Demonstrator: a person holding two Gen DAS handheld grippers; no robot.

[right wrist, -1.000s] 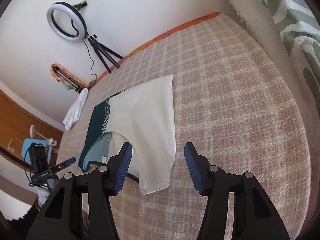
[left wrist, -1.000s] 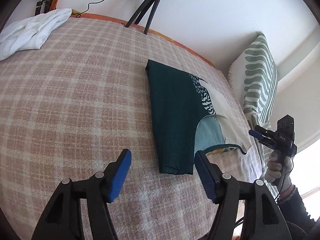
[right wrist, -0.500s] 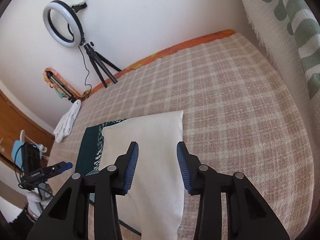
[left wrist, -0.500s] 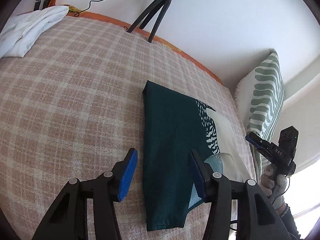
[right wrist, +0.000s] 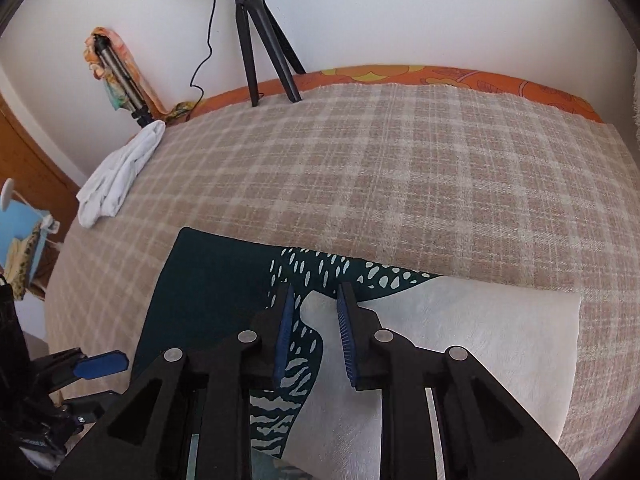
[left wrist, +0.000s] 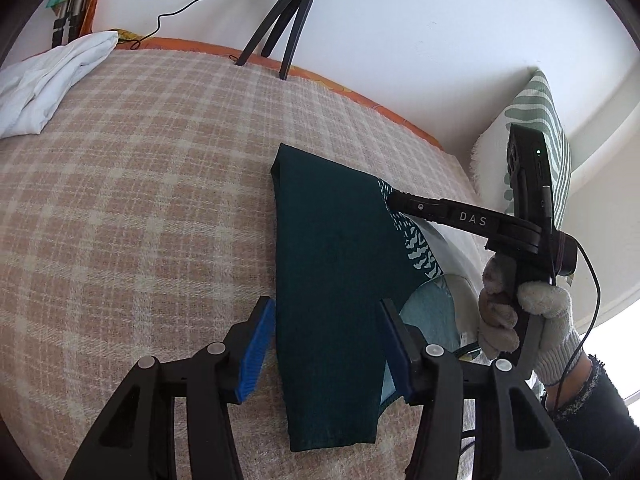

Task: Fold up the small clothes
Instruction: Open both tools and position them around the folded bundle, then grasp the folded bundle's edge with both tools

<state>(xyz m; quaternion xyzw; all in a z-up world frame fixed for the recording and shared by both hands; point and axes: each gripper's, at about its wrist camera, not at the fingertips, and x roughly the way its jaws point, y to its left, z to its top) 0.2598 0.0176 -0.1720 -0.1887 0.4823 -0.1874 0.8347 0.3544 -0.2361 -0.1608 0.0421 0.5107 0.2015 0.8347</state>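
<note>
A small garment lies flat on the plaid blanket (left wrist: 140, 208). Its dark green part (left wrist: 332, 280) is nearest my left gripper, and a white part (right wrist: 460, 348) lies to the right in the right wrist view. My left gripper (left wrist: 326, 320) hovers open, its blue pads on either side of the green strip's near end. My right gripper (right wrist: 315, 300) is low over the spotted green-and-white seam (right wrist: 320, 272). Its jaws are closing with a narrow gap, and no cloth shows pinched between them. In the left wrist view one finger of the right gripper (left wrist: 440, 212) reaches onto the garment.
A crumpled white cloth (left wrist: 44, 84) lies at the blanket's far left corner. A black tripod (right wrist: 260, 40) stands at the bed's back edge by the wall. A green-striped pillow (left wrist: 536, 128) leans at the right. A gloved hand (left wrist: 520, 312) holds the right gripper.
My right gripper swept left from the white edge to the spotted seam and its jaws narrowed. My left gripper edged forward over the green strip, jaws a little narrower.
</note>
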